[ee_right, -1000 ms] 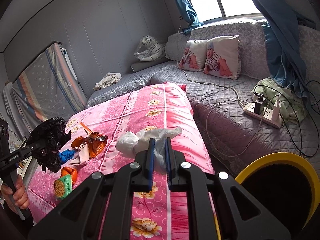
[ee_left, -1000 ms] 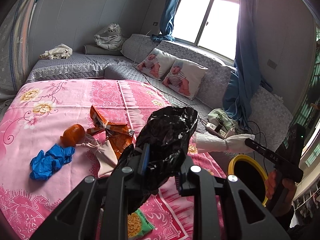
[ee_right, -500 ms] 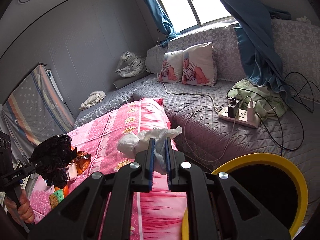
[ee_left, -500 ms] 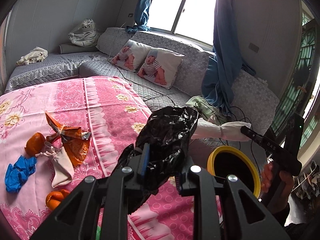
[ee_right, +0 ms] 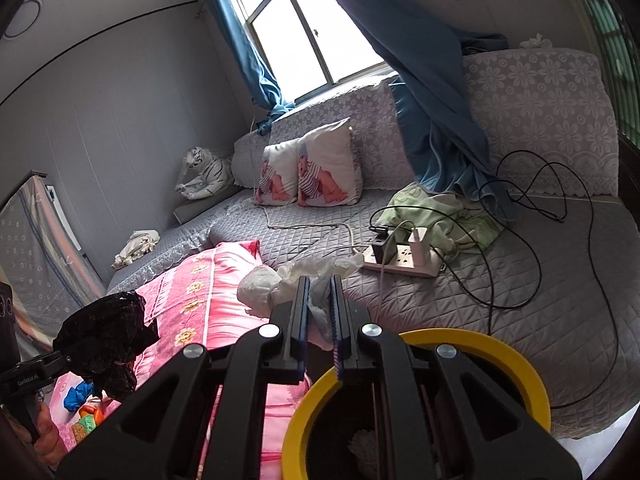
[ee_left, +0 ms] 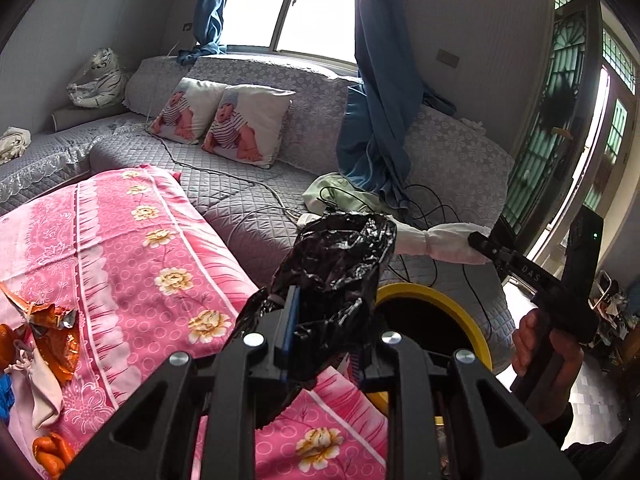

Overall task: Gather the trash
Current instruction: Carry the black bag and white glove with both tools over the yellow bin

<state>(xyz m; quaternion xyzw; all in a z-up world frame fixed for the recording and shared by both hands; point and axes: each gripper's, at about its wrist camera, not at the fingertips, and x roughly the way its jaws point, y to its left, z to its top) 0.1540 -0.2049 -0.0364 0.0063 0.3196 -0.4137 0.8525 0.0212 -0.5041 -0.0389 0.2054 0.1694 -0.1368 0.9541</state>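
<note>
My left gripper [ee_left: 326, 312] is shut on a crumpled black plastic bag [ee_left: 340, 264] and holds it over the near rim of the yellow-rimmed trash bin [ee_left: 436, 304]. My right gripper [ee_right: 319, 300] is shut on a white crumpled plastic bag [ee_right: 280, 284] and holds it above the bin [ee_right: 480, 344]. In the left wrist view the white bag [ee_left: 436, 240] hangs from the right gripper's tip above the bin. In the right wrist view the black bag [ee_right: 102, 332] shows at the left.
A pink flowered cloth [ee_left: 132, 240] covers the table, with an orange wrapper [ee_left: 52, 328], beige pouch [ee_left: 40, 384], orange peels [ee_left: 50, 450] and a blue glove [ee_right: 78, 394]. A grey sofa [ee_right: 500, 300] carries a power strip [ee_right: 404, 260], cables and pillows.
Both grippers have moved right, away from the table's trash and toward the bin, each carrying its bag. The bin now lies right under both grippers.
</note>
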